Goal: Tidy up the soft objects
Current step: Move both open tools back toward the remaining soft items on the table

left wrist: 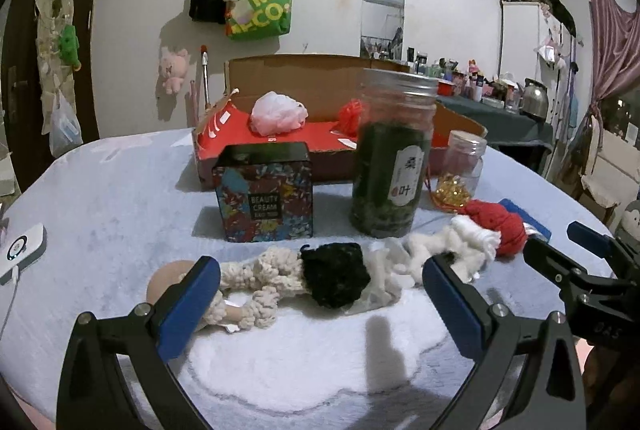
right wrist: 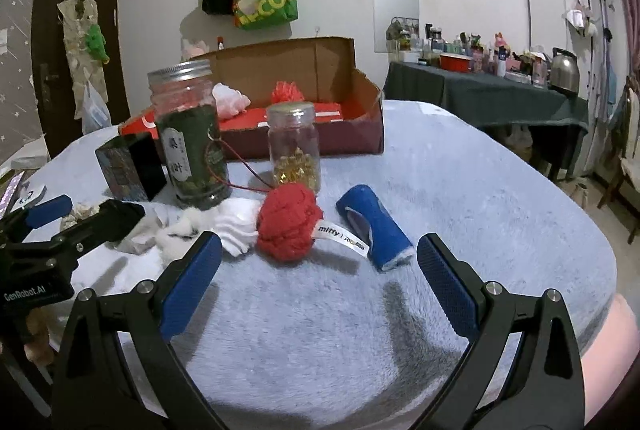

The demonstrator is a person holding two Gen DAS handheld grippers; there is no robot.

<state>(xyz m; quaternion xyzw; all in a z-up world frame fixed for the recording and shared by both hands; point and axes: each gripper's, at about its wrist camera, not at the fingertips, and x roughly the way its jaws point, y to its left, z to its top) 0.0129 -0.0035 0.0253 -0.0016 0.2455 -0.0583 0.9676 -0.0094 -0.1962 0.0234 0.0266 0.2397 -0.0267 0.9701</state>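
My left gripper (left wrist: 320, 282) is open just in front of a cream rope toy (left wrist: 256, 274), a black knitted piece (left wrist: 334, 270) and white fluffy cloth (left wrist: 400, 262) lying between its fingers. My right gripper (right wrist: 318, 258) is open, with a red knotted ball (right wrist: 289, 222) carrying a white tag and a blue rolled cloth (right wrist: 374, 226) ahead of its fingers. The red ball (left wrist: 498, 226) and the right gripper (left wrist: 560, 254) show at the right of the left wrist view. An open red cardboard box (left wrist: 280, 146) behind holds a pink mesh puff (left wrist: 278, 112) and a red puff (left wrist: 352, 114).
A patterned tin (left wrist: 264, 194), a tall jar of green leaves (left wrist: 392, 154) and a small jar of gold capsules (right wrist: 294, 146) stand between the soft things and the box (right wrist: 360, 118). A white device (left wrist: 22, 250) lies at the table's left edge. A cluttered side table (right wrist: 500, 86) stands at right.
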